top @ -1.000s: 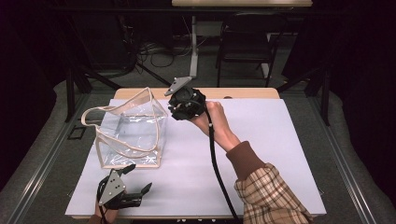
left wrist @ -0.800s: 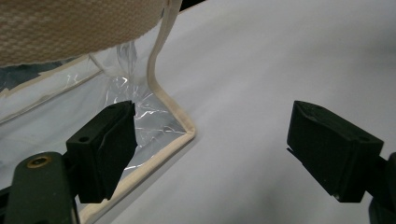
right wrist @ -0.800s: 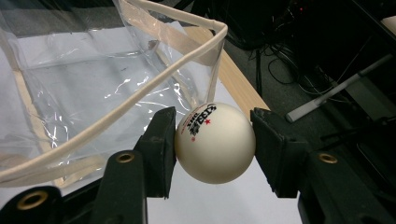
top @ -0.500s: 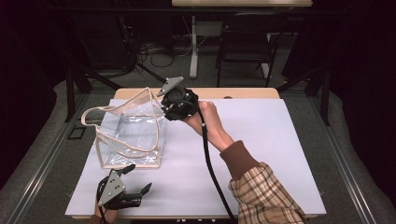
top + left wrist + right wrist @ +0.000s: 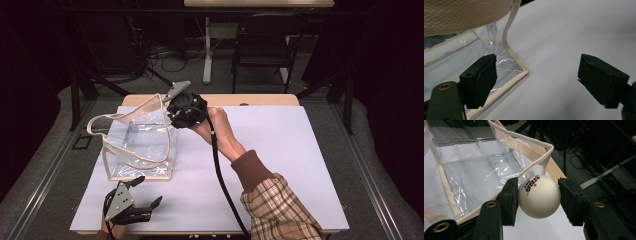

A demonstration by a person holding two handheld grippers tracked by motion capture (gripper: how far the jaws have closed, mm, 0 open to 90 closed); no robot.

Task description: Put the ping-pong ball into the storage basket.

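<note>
White tabletop (image 5: 280, 165): my right gripper (image 5: 537, 195) is clamping a cream ping-pong ball (image 5: 539, 196) beside the clear cream-trimmed plastic bag (image 5: 142, 145); my left gripper (image 5: 536, 80) is resting wide, holding nothing.

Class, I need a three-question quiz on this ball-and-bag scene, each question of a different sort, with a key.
1. True or false: the right gripper is shut on the ball.
2. The left gripper jaws are: A open, B shut on the bag, C holding the ball.
3. What kind of ball is it, and where is it relative to the bag?

Key: 1 true. 2 A. 3 A white table-tennis ball, just outside the bag's rim.
</note>
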